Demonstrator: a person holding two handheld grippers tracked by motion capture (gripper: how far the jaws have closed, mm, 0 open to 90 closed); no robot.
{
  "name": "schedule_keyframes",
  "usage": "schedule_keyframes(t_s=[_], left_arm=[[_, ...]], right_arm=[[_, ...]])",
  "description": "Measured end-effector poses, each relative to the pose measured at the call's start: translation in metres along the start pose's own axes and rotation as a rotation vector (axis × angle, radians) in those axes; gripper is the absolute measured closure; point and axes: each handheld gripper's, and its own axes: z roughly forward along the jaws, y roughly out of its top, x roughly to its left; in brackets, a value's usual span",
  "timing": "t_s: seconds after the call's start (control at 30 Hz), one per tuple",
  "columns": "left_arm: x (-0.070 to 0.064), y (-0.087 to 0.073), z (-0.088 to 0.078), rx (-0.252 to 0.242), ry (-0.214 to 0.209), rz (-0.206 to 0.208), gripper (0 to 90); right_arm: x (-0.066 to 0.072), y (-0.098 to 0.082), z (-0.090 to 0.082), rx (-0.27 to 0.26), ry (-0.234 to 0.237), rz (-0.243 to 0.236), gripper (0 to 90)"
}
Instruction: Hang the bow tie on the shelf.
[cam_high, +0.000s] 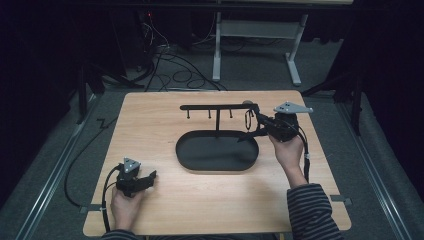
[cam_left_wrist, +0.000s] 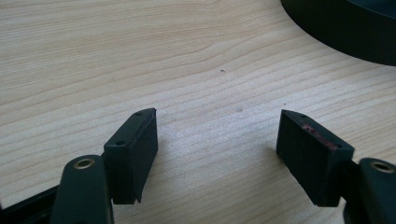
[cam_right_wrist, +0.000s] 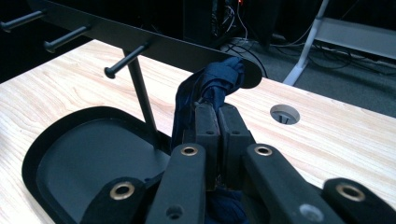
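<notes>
While clamped between the closed jaws of the right gripper (cam_right_wrist: 217, 122), dark blue fabric loop (cam_right_wrist: 212, 86), perhaps a hair tie, raised against the right end of the black hook rack (cam_right_wrist: 154, 44); in the high view, same right gripper (cam_high: 257, 122) near the far right of the bench (cam_high: 150, 210), loop (cam_high: 248, 120) hanging just below the rack's crossbar end; whether already over a peg, cannot tell; three pegs (cam_right_wrist: 126, 58) jutting from the bar, thin post rising from the black oval tray (cam_high: 217, 152) at mid-bench; right hand (cam_high: 289, 150) wrapped round the gripper body, striped sleeve behind; left gripper (cam_left_wrist: 217, 140) open, jaws wide apart over bare wood with nothing between; seen from above at the near left corner (cam_high: 149, 176), well apart from the tray.
</notes>
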Motion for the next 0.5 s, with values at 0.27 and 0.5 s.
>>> schedule_keyframes(t_s=[0.27, 0.5], left_arm=[[0.0002, -0.0001, 0.0000, -0.002, -0.001, -0.002, 29.9], [0.0003, -0.0001, -0.0001, -0.001, -0.002, -0.002, 29.9]], right_arm=[[-0.0059, -0.0027, 0.0068, 0.022, -0.009, 0.024, 89.8], [-0.0069, -0.0037, 0.0095, 0.031, -0.008, 0.029, 89.1]])
